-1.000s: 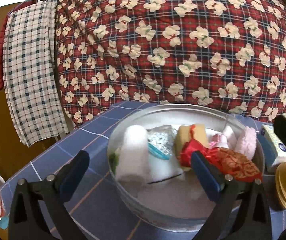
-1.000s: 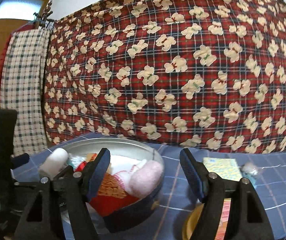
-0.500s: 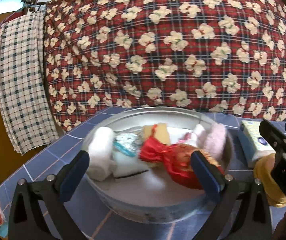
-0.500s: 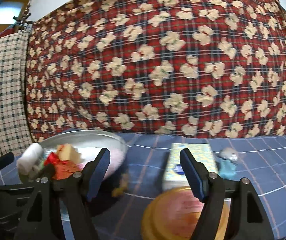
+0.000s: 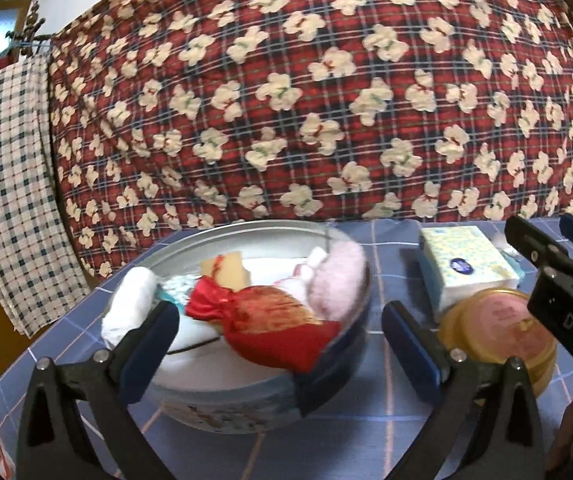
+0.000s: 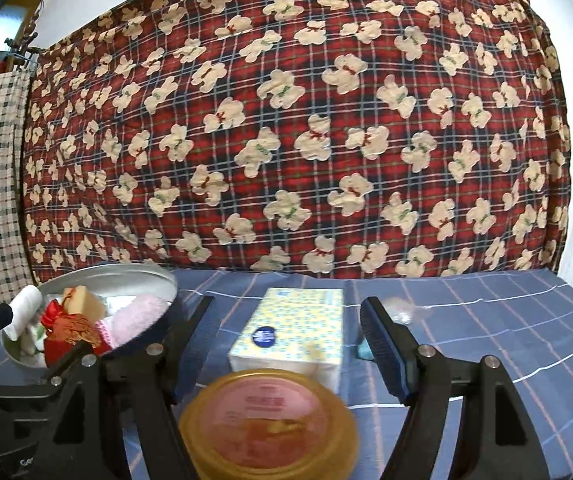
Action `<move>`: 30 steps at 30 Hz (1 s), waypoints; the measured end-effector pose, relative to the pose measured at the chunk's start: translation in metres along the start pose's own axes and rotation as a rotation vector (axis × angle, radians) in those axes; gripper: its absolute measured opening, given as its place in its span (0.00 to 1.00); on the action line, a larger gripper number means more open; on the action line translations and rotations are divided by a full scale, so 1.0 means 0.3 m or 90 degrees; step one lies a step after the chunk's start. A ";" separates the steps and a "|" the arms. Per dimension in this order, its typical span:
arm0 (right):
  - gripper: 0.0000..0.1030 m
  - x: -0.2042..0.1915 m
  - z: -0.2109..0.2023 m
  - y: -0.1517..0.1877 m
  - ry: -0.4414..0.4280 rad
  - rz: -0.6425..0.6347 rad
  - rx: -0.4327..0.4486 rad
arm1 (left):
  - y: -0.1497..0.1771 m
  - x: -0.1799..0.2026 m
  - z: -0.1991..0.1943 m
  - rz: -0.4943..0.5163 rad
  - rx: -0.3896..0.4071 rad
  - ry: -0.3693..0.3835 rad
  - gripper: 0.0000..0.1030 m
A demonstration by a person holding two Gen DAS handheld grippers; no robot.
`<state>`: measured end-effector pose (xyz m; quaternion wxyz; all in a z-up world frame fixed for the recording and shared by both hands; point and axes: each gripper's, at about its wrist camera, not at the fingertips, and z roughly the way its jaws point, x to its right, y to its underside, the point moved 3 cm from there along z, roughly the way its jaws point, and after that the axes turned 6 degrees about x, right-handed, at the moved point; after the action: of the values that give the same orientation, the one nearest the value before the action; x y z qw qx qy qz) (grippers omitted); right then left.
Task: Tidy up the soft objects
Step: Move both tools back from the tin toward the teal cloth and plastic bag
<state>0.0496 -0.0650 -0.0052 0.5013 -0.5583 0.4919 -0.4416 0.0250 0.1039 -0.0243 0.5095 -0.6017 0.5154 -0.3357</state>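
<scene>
**One tin, one tissue pack, one gold lid**

On the blue checked cloth (image 6: 486,320) stood one round metal tin (image 5: 246,396), at nine o'clock from one tissue pack (image 6: 292,328) and one gold-rimmed round container (image 6: 268,412). Inside the tin lay one red pouch (image 5: 270,320), one white roll (image 5: 130,304), one pink fluffy piece (image 5: 334,284) and one yellow sponge (image 5: 226,272). Two grippers, the left (image 5: 278,356) and the right (image 6: 286,348), were in the room. One checked towel (image 5: 6,184) hung at nine o'clock.
</scene>
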 end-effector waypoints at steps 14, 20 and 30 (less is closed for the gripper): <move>0.72 0.190 -0.023 -0.001 0.060 0.002 0.001 | -0.013 0.166 -0.034 0.023 0.006 0.049 1.00; 0.72 0.281 -0.023 -0.001 0.088 0.009 -0.004 | -0.018 0.249 -0.046 0.038 0.008 0.075 1.00; 0.72 0.426 -0.015 0.006 0.132 0.020 -0.020 | -0.028 0.377 -0.065 0.051 0.009 0.125 1.00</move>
<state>0.0610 -0.1922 -0.0063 0.4458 -0.5099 0.5564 -0.4814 0.0368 -0.0105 -0.0250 0.4737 -0.5413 0.5839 -0.3764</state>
